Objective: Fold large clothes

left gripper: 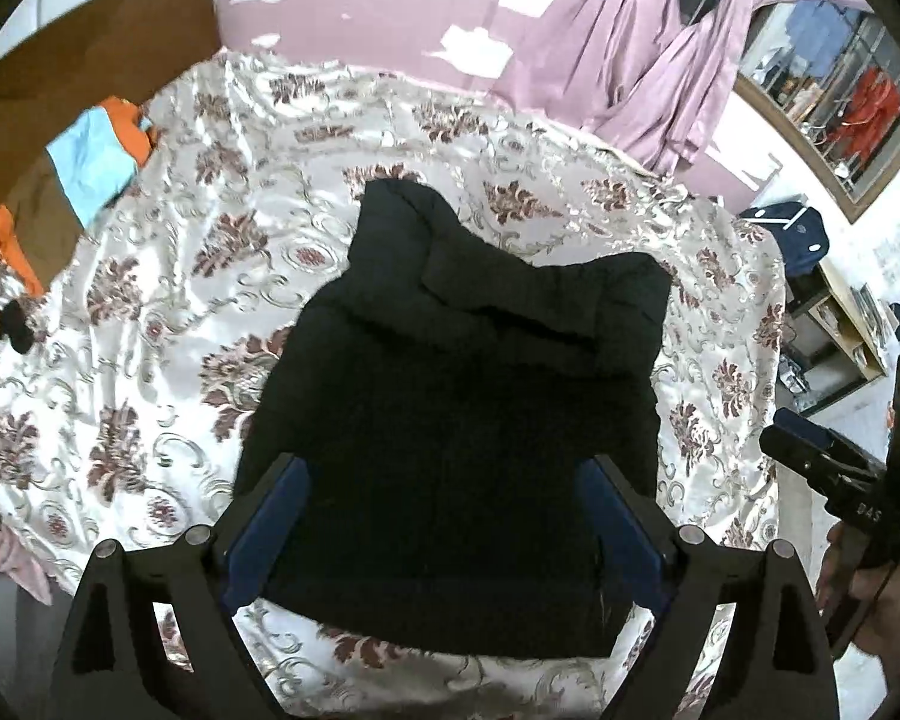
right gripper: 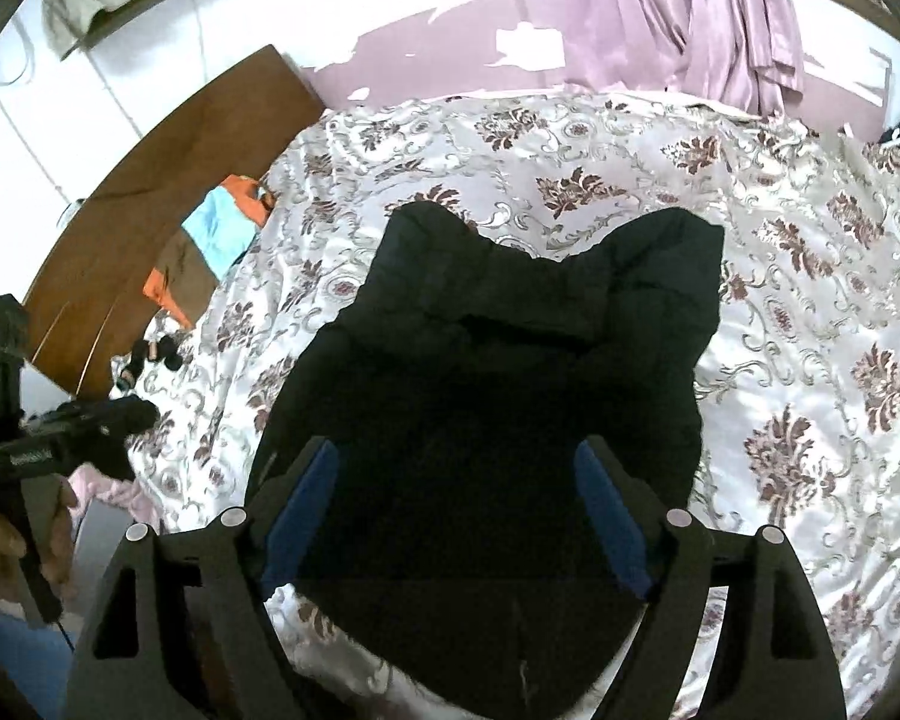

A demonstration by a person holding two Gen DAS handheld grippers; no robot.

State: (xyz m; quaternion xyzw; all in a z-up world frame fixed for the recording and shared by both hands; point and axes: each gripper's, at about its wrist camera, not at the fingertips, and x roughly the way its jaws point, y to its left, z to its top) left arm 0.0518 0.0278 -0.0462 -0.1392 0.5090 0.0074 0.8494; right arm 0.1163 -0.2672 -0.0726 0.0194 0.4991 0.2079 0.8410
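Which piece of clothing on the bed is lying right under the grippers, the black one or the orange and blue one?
The black jacket, mid-bed below both open grippers; the orange and blue garment lies far off by the wooden headboard.

We hold our left black two-finger gripper with blue pads angled steeply downward, jaws spread wide, nothing pinched. Our right black two-finger gripper with blue pads hangs beside it, likewise tilted down and gaping, a bare hand clasping its handle.

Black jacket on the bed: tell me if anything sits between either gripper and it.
Nothing visible does. The black jacket lies bare on the floral bedspread, and both the left gripper and right gripper hang open above it with only air between.
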